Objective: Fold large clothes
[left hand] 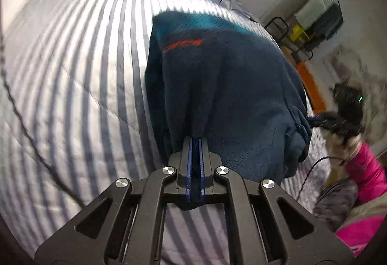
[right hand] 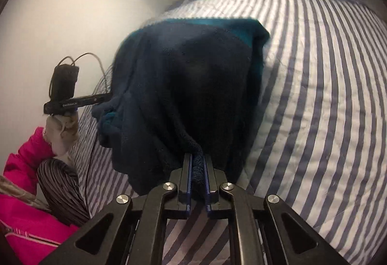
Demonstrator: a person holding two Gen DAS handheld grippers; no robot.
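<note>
- Biggest thing here is the bed (left hand: 72, 71), covered in a quilt with blue and white stripes. It fills most of both wrist views, and a plain white wall (right hand: 60, 11) runs along its far side in the right view.
- On top of the quilt is the fleece jacket (left hand: 217, 86), dark navy with a teal band along the far edge and some red lettering I can't read. Its near edge is lifted off the bed while the far part lies on the quilt, so it hangs like a little tent between the two tongs.
- A pink sleeve (right hand: 24, 158) comes in from the side, so there's a person standing right next to the bed. Striped grey fabric shows just beside that sleeve.
- The left gripper (left hand: 195, 141) is pinching one near corner of the jacket. Its blue pads are pressed nearly together with a thin bit of fleece caught at the tips.
- The right gripper (right hand: 197, 158) is clamped on the other near corner, with a thicker roll of fleece squeezed between the pads.
- A thin black cable (left hand: 24, 105) trails across the quilt, well away from the jacket.
</note>
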